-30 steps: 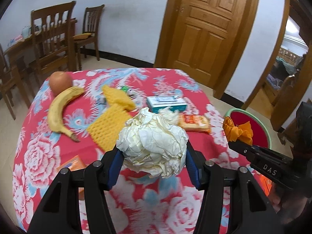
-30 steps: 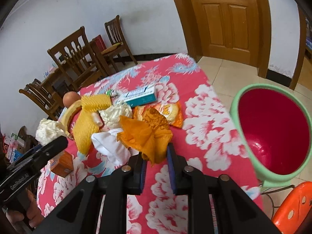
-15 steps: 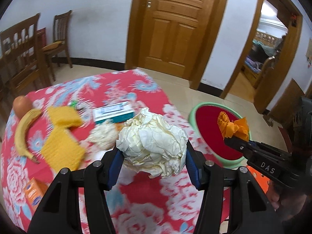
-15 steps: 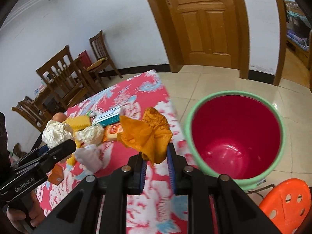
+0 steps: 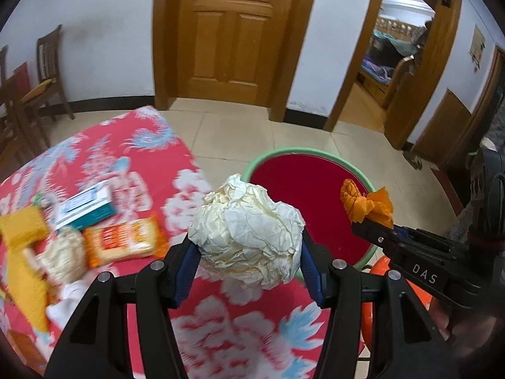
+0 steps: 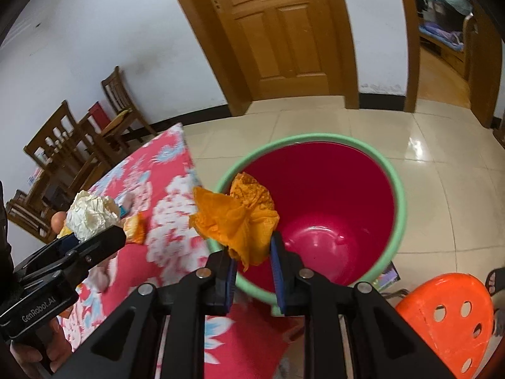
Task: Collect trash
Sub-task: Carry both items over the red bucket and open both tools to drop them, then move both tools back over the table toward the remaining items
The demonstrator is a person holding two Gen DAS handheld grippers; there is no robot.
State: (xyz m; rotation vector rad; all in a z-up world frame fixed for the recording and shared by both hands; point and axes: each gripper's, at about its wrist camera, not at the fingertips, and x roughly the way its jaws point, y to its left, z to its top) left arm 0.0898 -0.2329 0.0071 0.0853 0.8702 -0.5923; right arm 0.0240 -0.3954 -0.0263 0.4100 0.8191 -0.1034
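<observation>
Through my left wrist camera, my left gripper (image 5: 249, 252) has its blue-padded jaws spread wide around a crumpled cream paper ball (image 5: 249, 230), squeezing it from both sides. The ball is roundish with no real long axis, one peak poking up and away from me. It hangs over the edge of the red floral tablecloth (image 5: 151, 164), short of the green-rimmed red plastic bucket (image 5: 303, 199) on the floor beyond. My right gripper (image 5: 369, 224) reaches in from the right, pinching a scrunched orange wrapper (image 5: 367, 205) over the bucket's mouth. On the table lie a yellow foam net (image 5: 25, 246), a white-and-teal box (image 5: 88, 208), an orange snack packet (image 5: 123, 243) and a pale wad (image 5: 63, 252), so I judge plenty is left.

Through my right wrist camera, the jaws stand nearly together, clamped on the wrapper's lower end; its ruffled bulk fans upward, long axis roughly upright, above the bucket's near rim. The bucket looks empty, so nothing is binned yet. An orange perforated plastic stool (image 6: 448, 312) stands beside it.
</observation>
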